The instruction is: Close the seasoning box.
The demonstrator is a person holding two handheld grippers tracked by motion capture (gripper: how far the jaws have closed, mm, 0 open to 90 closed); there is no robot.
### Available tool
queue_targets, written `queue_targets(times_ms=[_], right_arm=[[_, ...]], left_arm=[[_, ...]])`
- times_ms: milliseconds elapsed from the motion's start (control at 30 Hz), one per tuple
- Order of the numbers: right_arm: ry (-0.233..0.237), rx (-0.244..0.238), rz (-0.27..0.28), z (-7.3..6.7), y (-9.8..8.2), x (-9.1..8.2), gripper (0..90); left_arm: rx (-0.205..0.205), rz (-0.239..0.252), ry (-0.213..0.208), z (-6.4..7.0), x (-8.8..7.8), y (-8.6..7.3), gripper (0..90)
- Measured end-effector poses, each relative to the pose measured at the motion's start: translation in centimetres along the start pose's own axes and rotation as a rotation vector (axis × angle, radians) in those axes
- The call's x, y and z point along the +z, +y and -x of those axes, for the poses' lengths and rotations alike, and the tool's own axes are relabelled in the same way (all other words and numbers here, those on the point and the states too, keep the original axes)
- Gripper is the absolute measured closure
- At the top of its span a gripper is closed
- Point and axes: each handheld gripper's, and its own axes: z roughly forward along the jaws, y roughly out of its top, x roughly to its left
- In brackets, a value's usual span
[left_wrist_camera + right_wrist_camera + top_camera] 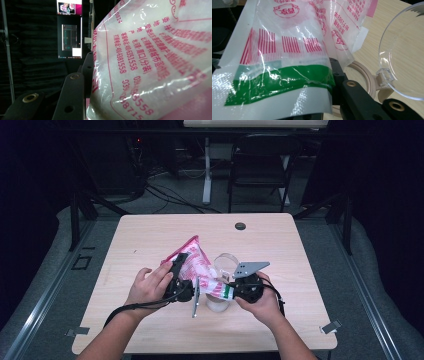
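Both tongs, left (176,270) and right (227,291), clamp the bag (195,262).

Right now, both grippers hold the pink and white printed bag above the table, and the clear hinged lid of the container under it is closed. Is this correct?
Not quite: the clear lid stands open, swung up from the container's rim, as the right gripper view shows. The rest holds: the left gripper and the right gripper both hold the printed bag above the table.
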Motion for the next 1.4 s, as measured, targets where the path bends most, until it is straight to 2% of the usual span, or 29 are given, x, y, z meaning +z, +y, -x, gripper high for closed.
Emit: queue_targets(times_ms=[367,1400], right_arm=[[-0.001,0.013,0.001,0.04,0.0,-0.01,90.0],[0.013,0.0,-0.011,-0.09,0.02,0.14,90.0]], left_arm=[[-0.001,0.005,0.004,-0.13,0.0,0.03,62.1],[-0.006,0.015,0.018,-0.42,0.27,0.04,62.4]])
